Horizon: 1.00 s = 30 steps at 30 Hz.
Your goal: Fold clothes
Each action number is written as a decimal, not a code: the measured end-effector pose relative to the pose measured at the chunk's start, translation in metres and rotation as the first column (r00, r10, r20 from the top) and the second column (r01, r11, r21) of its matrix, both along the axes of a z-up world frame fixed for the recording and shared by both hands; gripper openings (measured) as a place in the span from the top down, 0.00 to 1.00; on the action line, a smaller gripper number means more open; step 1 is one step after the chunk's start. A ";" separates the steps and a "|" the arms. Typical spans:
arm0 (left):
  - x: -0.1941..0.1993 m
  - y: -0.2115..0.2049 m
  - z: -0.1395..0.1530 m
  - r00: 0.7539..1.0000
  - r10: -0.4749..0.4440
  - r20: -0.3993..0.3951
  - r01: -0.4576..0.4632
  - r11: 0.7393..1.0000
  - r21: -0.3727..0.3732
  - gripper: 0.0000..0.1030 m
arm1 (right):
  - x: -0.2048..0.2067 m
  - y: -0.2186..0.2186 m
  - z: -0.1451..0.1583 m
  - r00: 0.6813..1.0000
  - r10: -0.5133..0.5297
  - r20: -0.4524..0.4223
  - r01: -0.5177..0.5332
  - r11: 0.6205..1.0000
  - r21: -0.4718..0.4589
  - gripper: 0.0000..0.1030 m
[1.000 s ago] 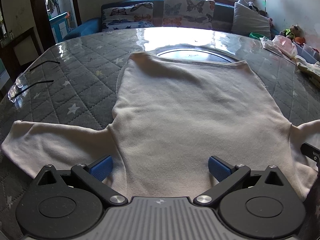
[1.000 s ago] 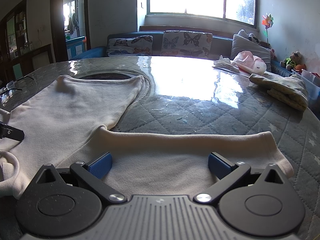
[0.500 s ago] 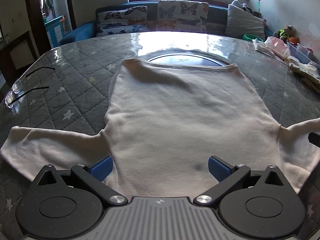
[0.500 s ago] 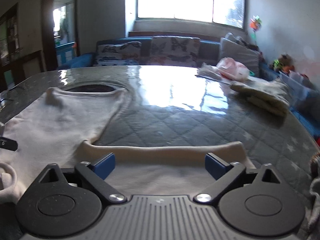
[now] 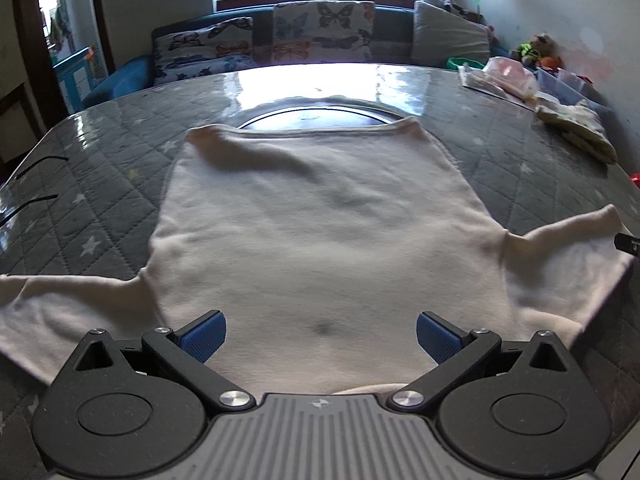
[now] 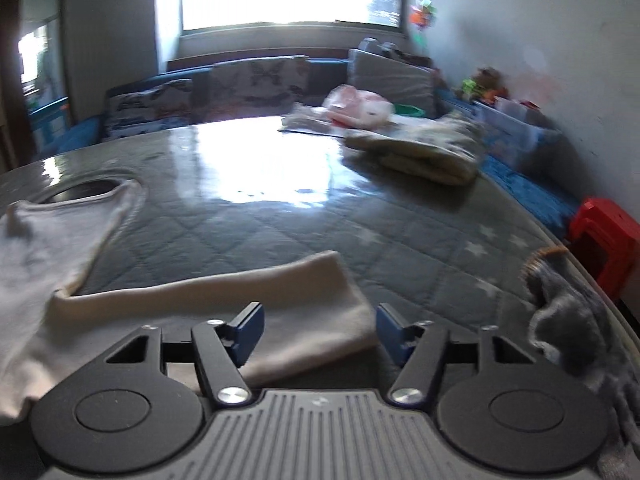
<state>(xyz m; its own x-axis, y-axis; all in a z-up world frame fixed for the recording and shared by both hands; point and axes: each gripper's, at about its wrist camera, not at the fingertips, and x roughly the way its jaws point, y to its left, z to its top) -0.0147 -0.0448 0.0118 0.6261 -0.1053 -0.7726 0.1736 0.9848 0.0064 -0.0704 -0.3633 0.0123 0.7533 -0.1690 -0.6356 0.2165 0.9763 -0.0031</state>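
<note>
A cream long-sleeved sweater (image 5: 316, 224) lies flat on the grey quilted table (image 5: 104, 184), hem far, sleeves spread left and right. My left gripper (image 5: 320, 334) is open above the near edge of its body and holds nothing. In the right wrist view the sweater's right sleeve (image 6: 224, 300) lies across the front. My right gripper (image 6: 320, 334) is open over the sleeve's cuff end, jaws partly closed in, the cuff between the blue pads (image 6: 250, 330).
Folded yellowish clothes (image 6: 424, 148) and a pink bag (image 6: 356, 108) sit at the far right of the table. A grey fuzzy garment (image 6: 572, 312) lies at the right edge near a red stool (image 6: 608, 240). Glasses arms (image 5: 36, 164) lie far left. A sofa stands behind.
The right gripper swung right toward the sleeve's cuff end and its jaws narrowed. The left gripper rose and drew back a little; the sweater lies as before.
</note>
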 end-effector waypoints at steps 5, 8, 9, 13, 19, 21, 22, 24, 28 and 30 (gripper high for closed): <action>0.000 -0.007 0.000 1.000 -0.018 0.000 0.018 1.000 -0.005 0.00 | 0.001 -0.016 -0.006 0.999 -0.046 -0.026 0.047 0.999 0.027 0.59; -0.001 -0.012 0.000 1.000 -0.030 0.001 0.030 1.000 -0.005 0.00 | 0.001 -0.018 -0.006 0.999 -0.044 -0.021 0.045 0.998 0.043 0.68; -0.002 -0.013 0.000 0.999 -0.034 -0.001 0.034 0.999 -0.005 0.00 | 0.001 -0.017 -0.007 0.999 -0.043 -0.019 0.044 0.998 0.045 0.71; -0.003 -0.017 -0.002 0.999 -0.047 -0.003 0.047 0.999 0.009 0.00 | -0.002 -0.019 -0.006 0.999 -0.044 0.002 0.044 0.997 0.071 0.87; -0.003 -0.024 0.001 0.997 -0.070 0.013 0.070 0.998 0.010 0.00 | -0.009 -0.016 0.007 0.997 -0.030 0.064 0.022 0.993 0.117 0.91; -0.004 -0.028 0.003 0.996 -0.083 0.022 0.083 0.996 0.010 0.00 | -0.012 -0.014 0.014 0.996 -0.017 0.090 0.005 0.991 0.133 0.91; -0.004 -0.030 0.004 0.996 -0.090 0.026 0.090 0.996 0.011 0.00 | -0.014 -0.013 0.018 0.995 -0.008 0.103 -0.007 0.990 0.142 0.91; -0.004 -0.035 0.004 0.994 -0.104 0.029 0.104 0.994 0.018 0.00 | -0.016 -0.009 0.029 0.991 0.021 0.132 -0.043 0.986 0.161 0.91; -0.005 -0.047 0.003 0.991 -0.132 0.030 0.131 0.991 0.021 0.00 | -0.019 0.004 0.053 0.978 0.070 0.194 -0.102 0.982 0.158 0.91; -0.008 -0.054 0.001 0.987 -0.156 0.030 0.156 0.988 0.023 0.00 | -0.021 0.008 0.062 0.973 0.083 0.217 -0.119 0.980 0.161 0.91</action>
<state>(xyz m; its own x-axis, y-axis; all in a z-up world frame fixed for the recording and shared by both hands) -0.0225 -0.0986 0.0126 0.6270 -0.1880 -0.7560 0.3245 0.9453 0.0341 -0.0912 -0.3557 0.0741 0.8797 0.0127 -0.4754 0.0947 0.9749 0.2013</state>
